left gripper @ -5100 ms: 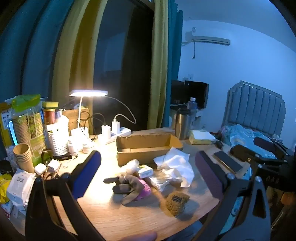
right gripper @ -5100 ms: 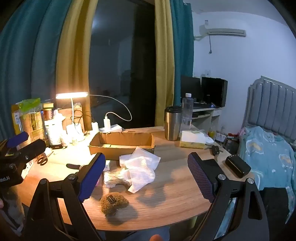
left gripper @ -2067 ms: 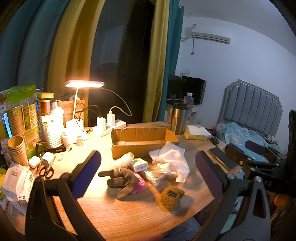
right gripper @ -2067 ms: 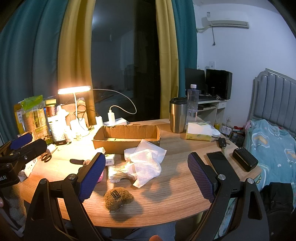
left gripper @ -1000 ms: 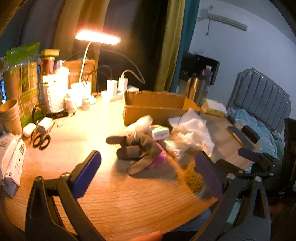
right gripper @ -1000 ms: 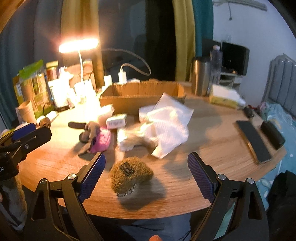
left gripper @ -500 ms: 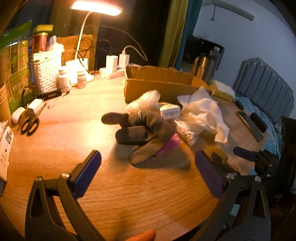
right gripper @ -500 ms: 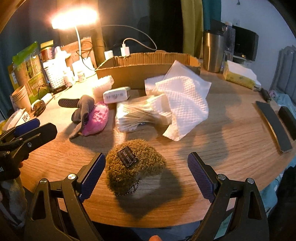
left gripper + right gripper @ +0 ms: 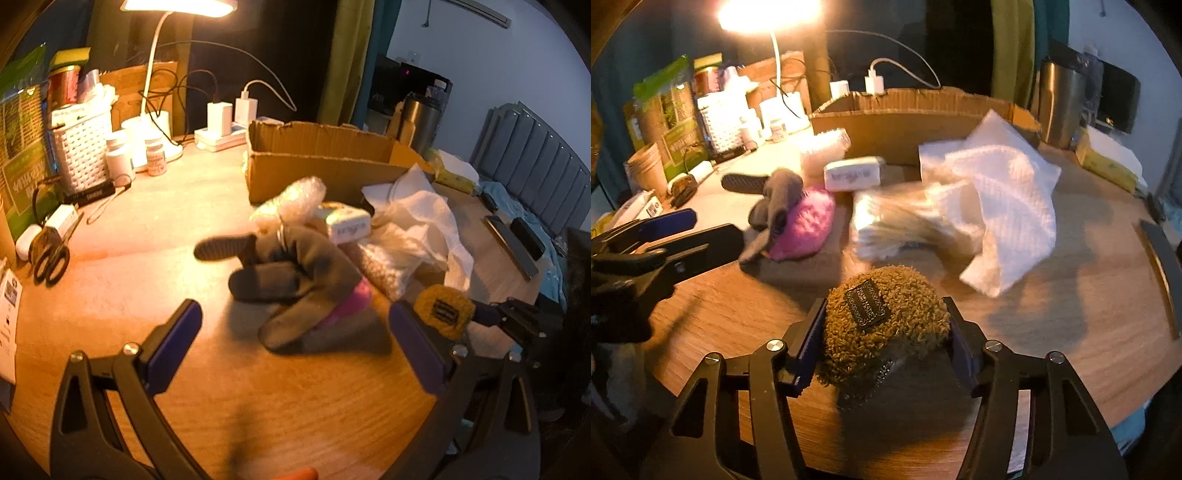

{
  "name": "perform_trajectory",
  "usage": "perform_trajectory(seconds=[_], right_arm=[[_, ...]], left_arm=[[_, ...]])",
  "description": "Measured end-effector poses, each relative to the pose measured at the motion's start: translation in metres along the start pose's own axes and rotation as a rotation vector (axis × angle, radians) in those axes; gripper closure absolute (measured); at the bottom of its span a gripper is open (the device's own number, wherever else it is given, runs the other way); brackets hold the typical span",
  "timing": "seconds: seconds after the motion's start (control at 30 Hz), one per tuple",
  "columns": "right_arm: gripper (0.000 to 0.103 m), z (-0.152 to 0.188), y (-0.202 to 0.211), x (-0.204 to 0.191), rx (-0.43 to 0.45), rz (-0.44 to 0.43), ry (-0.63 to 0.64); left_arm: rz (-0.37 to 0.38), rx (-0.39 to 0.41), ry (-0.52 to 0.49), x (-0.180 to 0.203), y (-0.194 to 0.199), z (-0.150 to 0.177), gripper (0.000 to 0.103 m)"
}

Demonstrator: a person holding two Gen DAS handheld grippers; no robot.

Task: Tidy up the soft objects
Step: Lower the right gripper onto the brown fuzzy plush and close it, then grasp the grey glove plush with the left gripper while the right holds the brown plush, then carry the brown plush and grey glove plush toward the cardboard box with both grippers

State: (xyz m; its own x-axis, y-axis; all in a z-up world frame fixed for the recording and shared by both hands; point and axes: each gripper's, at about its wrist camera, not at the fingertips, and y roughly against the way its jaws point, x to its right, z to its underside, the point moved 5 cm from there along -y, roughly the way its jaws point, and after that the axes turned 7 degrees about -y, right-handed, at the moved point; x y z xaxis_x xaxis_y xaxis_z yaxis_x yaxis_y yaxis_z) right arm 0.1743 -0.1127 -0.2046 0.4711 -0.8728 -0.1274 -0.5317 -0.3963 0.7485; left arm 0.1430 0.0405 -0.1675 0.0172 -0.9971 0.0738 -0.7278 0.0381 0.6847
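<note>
My right gripper [image 9: 886, 343] is shut on a fuzzy brown pouch [image 9: 886, 317] with a black label, at the table's front edge; the pouch also shows in the left wrist view [image 9: 443, 312]. My left gripper [image 9: 291, 343] is open and empty, just short of a grey glove [image 9: 295, 273] that lies on a pink fuzzy thing [image 9: 351, 302]. In the right wrist view the glove [image 9: 775, 199] and the pink thing [image 9: 805, 225] lie left of the pouch. A white cloth [image 9: 997, 184] and a bag of cotton swabs [image 9: 897, 225] lie behind it.
An open cardboard box [image 9: 317, 162] stands behind the pile. A small white packet [image 9: 347, 225] and bubble wrap [image 9: 295, 199] lie near it. Lamp, bottles, white basket [image 9: 81, 147] and scissors [image 9: 48, 254] sit left. A steel tumbler [image 9: 1060, 107] and phones [image 9: 513, 247] are right.
Both grippers have moved down and forward toward the table. My right gripper has closed around the brown pouch. My left gripper has come close to the grey glove, still open.
</note>
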Motion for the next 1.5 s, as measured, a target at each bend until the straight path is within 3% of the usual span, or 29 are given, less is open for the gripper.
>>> perform_trajectory(seconds=[0.37,0.53,0.6,0.63,0.87,1.1,1.5], right_arm=[[0.040,-0.046,0.035,0.021,0.137,-0.018,-0.026],[0.040,-0.051,0.032,0.031,0.136,-0.012,-0.047],[0.040,-0.052,0.031,0.034,0.135,-0.011,-0.053],[0.040,-0.053,0.030,0.035,0.135,-0.010,-0.055],[0.040,-0.060,0.032,0.034,0.147,-0.005,-0.040],[0.040,-0.070,0.042,0.028,0.174,0.005,-0.015],[0.040,-0.093,0.057,0.022,0.224,0.020,0.023]], left_arm=[[-0.031,-0.022,-0.033,0.001,-0.033,-0.029,0.002],[-0.009,-0.063,0.004,-0.005,-0.049,-0.028,0.021],[-0.001,-0.083,0.006,-0.005,-0.054,-0.026,0.037],[0.015,-0.089,0.012,-0.005,-0.056,-0.025,0.040],[0.045,-0.063,0.021,-0.003,-0.052,-0.030,0.074],[0.100,-0.030,0.053,-0.010,-0.036,-0.031,0.084],[0.135,0.088,0.071,-0.018,0.007,-0.057,0.087]])
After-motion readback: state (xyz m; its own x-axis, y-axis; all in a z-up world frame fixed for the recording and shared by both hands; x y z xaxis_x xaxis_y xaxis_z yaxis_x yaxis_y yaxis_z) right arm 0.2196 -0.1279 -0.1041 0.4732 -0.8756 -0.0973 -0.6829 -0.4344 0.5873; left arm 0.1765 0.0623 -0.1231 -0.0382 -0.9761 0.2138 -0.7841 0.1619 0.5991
